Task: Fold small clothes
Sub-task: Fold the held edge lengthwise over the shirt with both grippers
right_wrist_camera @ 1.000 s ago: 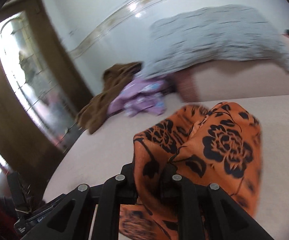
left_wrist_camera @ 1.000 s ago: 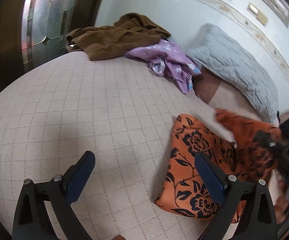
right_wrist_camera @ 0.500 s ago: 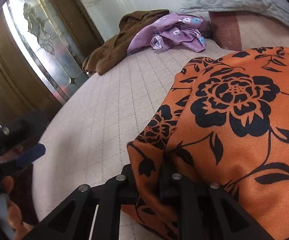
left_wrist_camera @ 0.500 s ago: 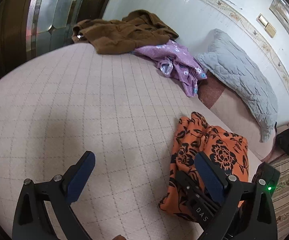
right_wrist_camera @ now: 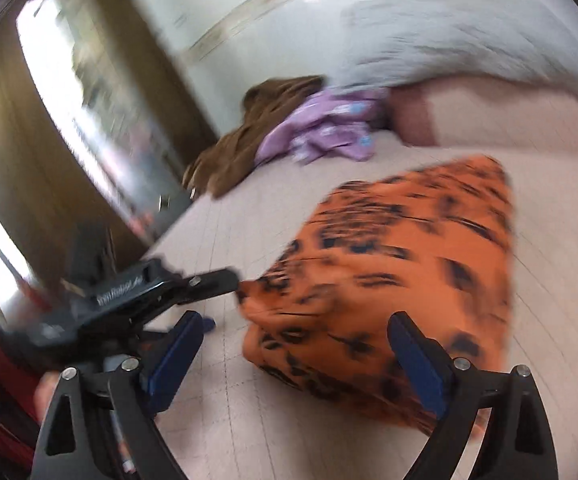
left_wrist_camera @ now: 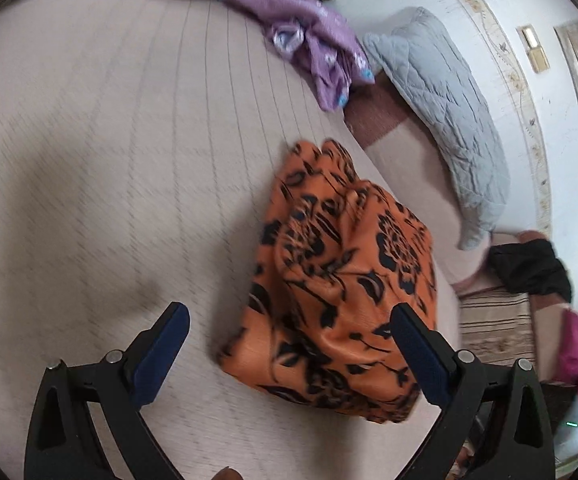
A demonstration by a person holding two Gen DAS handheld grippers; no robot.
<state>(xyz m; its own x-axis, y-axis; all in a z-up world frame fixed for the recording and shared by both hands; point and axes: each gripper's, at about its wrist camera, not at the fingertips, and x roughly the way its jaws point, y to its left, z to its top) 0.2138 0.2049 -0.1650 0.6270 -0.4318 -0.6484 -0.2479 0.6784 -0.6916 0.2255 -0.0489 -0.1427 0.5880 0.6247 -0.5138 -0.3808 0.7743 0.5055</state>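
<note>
Jaws first: the left gripper [left_wrist_camera: 289, 344] is standing wide, blue pads well apart, nothing between them. The right gripper [right_wrist_camera: 295, 354] is opening its jaws at this moment, and its pads are not pressing on any cloth; the near edge of the garment is lying in the gap ahead of them.

The orange cloth with a black flower print [left_wrist_camera: 345, 292] is lying folded in a rough, thick packet on the pale checked bed cover [left_wrist_camera: 109, 160], not lifted by either tool. From the left wrist view it is sitting ahead and toward the right finger, its long axis running away from the camera, slightly slanted. From the right wrist view the same packet is lying just ahead and right of centre, and the left gripper's black finger is coming in from the left, its tip touching or nearly touching the packet's near left corner; blur is keeping this uncertain.

Judgement: one fold is looking done, and both hands are about equally near, the left working the left edge.

Farther off, a crumpled purple garment [left_wrist_camera: 321, 44] and a brown one [right_wrist_camera: 249, 136] are waiting near the grey quilted pillow [left_wrist_camera: 445, 104] against the white wall.
</note>
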